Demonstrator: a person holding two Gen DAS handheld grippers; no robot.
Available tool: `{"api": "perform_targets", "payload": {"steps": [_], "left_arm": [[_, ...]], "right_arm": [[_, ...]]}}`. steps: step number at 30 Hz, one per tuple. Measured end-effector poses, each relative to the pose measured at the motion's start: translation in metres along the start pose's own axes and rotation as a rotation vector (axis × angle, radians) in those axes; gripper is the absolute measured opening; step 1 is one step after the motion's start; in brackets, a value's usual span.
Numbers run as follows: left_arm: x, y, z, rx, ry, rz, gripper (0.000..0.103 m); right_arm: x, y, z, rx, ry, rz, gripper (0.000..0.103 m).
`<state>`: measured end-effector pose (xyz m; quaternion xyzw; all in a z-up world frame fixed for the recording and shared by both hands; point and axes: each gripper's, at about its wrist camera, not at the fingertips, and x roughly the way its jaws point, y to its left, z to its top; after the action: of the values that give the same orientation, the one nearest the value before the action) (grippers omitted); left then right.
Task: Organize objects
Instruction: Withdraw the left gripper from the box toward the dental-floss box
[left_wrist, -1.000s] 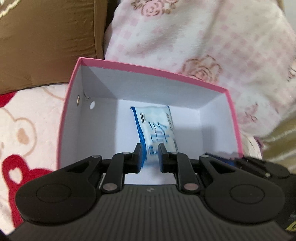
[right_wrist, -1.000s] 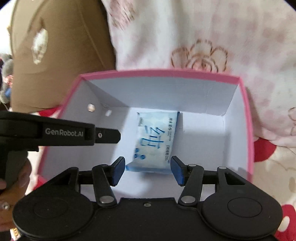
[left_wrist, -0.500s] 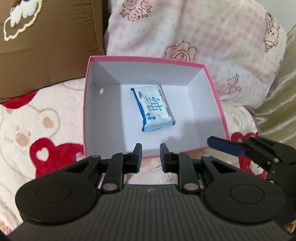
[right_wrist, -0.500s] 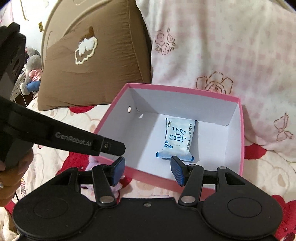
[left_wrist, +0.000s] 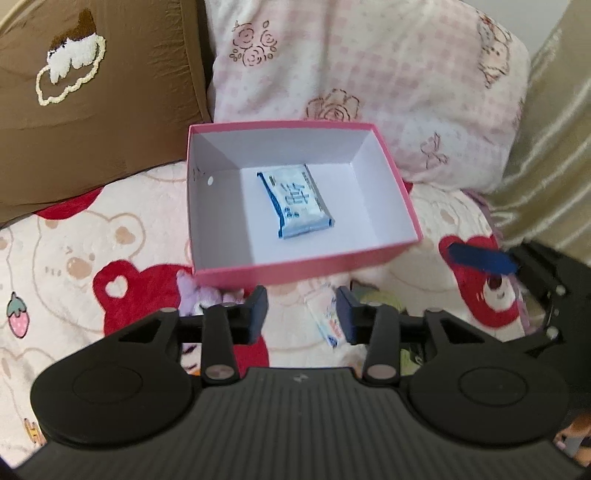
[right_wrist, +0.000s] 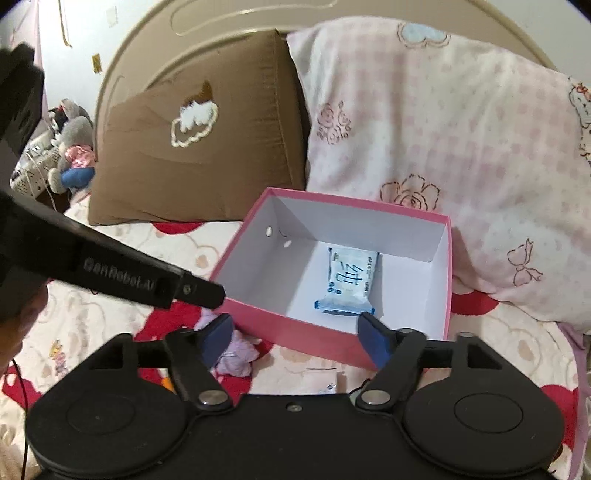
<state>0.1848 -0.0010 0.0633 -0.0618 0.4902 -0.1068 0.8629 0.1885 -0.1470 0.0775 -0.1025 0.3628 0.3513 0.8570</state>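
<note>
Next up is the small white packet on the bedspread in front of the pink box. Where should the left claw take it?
Judging from the left wrist view, the white packet lies flat, partly hidden. Come from above and pinch across its narrow width; the left claw hangs open over it.

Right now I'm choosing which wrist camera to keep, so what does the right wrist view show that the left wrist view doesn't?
Only the right wrist view shows the curved headboard, a grey stuffed toy beside the bed and the left gripper's branded finger.

Only the left wrist view shows an olive striped cushion and a small white packet between the left gripper's open jaws.

Both show the pink box holding a blue-and-white tissue packet, the brown pillow, the pink floral pillow and the bear-print blanket.
</note>
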Motion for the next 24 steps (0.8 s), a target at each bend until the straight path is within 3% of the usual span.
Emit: {"api": "perform_targets", "payload": {"steps": [2, 14, 24], "left_arm": [[-0.008, 0.000, -0.007, 0.008, -0.001, 0.009, 0.045], [-0.050, 0.009, -0.049, 0.049, -0.049, -0.006, 0.080], [-0.053, 0.017, -0.081, 0.091, -0.061, -0.091, 0.084]], "right_arm": [[-0.008, 0.006, -0.004, -0.010, -0.007, -0.007, 0.098], [-0.051, 0.033, -0.033, -0.011, -0.010, -0.005, 0.098], [-0.075, 0.049, -0.074, 0.029, 0.004, 0.004, 0.098]]}}
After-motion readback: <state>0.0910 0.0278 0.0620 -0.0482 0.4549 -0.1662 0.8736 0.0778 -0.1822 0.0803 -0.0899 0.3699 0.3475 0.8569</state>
